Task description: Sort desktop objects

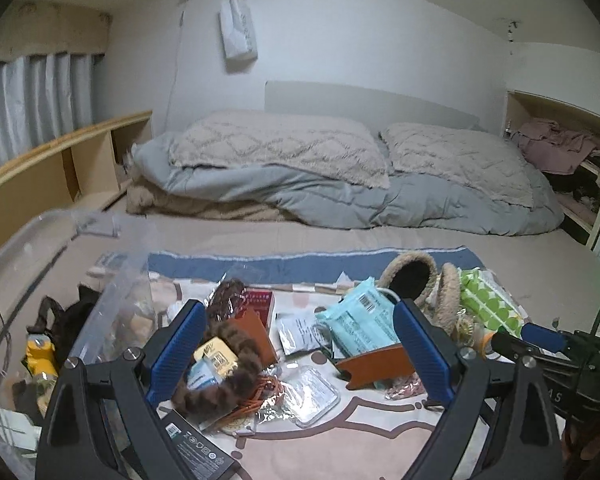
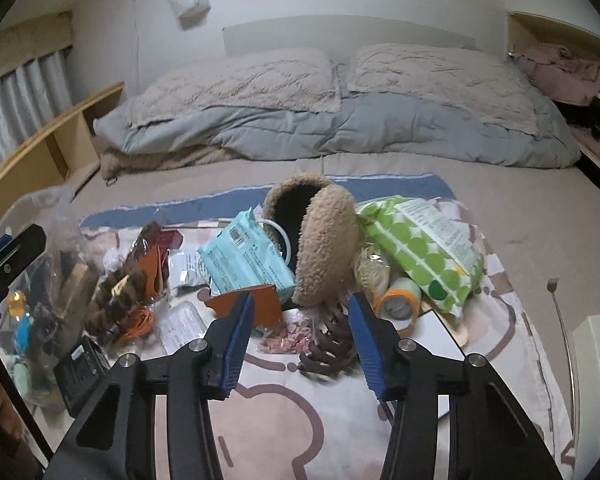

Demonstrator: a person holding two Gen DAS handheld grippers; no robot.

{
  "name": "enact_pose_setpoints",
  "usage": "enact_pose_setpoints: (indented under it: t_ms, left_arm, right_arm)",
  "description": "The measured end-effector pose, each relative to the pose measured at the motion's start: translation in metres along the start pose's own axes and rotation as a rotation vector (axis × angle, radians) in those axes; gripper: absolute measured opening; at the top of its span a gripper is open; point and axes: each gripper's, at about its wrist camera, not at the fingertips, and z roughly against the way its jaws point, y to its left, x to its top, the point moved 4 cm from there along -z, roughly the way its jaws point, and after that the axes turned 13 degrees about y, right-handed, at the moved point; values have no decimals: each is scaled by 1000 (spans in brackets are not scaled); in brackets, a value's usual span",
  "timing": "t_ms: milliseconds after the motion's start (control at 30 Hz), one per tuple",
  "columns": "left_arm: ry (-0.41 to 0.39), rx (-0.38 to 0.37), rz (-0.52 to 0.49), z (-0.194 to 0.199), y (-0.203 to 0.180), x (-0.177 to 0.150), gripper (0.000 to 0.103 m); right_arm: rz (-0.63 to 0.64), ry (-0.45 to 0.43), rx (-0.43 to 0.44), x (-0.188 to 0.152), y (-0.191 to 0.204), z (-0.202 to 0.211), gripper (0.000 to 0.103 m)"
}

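The left claw [image 1: 300, 344] stands wide open and holds nothing, its blue fingers [image 1: 178, 350] spread over a heap of small things on a patterned blanket [image 1: 332, 452] on the bed [image 1: 380, 236]. Between its fingers lie a brown striped furry hair band [image 1: 228, 376], a yellow-labelled packet [image 1: 216, 356] touching that band, and a clear plastic case [image 1: 314, 396] nearer the right finger. An orange-brown card piece [image 1: 374, 364] sits just inside the right finger, with a pale blue wipes pack [image 1: 360, 320] just ahead of it. To the left of the claw a clear plastic bin [image 1: 28, 280] holds a yellow item and dark things. At its lower left lies a black box [image 1: 196, 448].

The right claw [image 2: 302, 340] is also open and empty, hovering low over the blanket. A dark brown hair clip [image 2: 326, 350] lies between its fingers, close to the right one, with pink bits [image 2: 290, 336] beside it. Just ahead rise fluffy tan earmuffs [image 2: 324, 240]. Ahead and to the right are an orange tape roll [image 2: 398, 304] and a green-dotted pack [image 2: 424, 248]; the tape roll touches that pack.
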Motion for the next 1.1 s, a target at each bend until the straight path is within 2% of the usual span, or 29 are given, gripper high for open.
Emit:
enact_pose_setpoints:
  t_ms: [133,267,400,433,500,567,633,733,833,1000,1100]
  left_arm:
    - [36,-15,34,-21,9,-3,95]
    - [48,-4,18,-39,14,-4,95]
    - [90,16,-4,-61,19,-10,95]
    - [99,25,-13,-67,19,-12,94]
    - [112,36,-31,-78,19,-14,89]
    - [121,30,-37,-85,20,-15,88]
    - [130,20,-34,-94,21,-15,84]
    - [146,-4,-4,-106,23,-13,79]
    - [158,-17,27,-114,27,-11,72]
    - [187,-13,79,-126,36,-11,61]
    - [198,7,72,-131,36,-12,54]
  right_arm:
    - [-10,7,-8,4,2,-8,50]
    - [-15,28,-8,11,7,-19,50]
    - [8,34,-45,17,9,-30,49]
    - [7,40,-54,18,8,-35,46]
    - [-2,60,-67,19,4,-44,38]
    - [-9,77,-97,20,-2,-53,37]
    - [-13,75,-135,21,-8,-56,31]
    - [-32,81,-171,21,-19,-62,30]
    - [-50,108,-171,23,-25,-72,26]
    - [-41,131,-145,25,-22,-85,25]
    - [-43,143,-129,28,-23,-92,16]
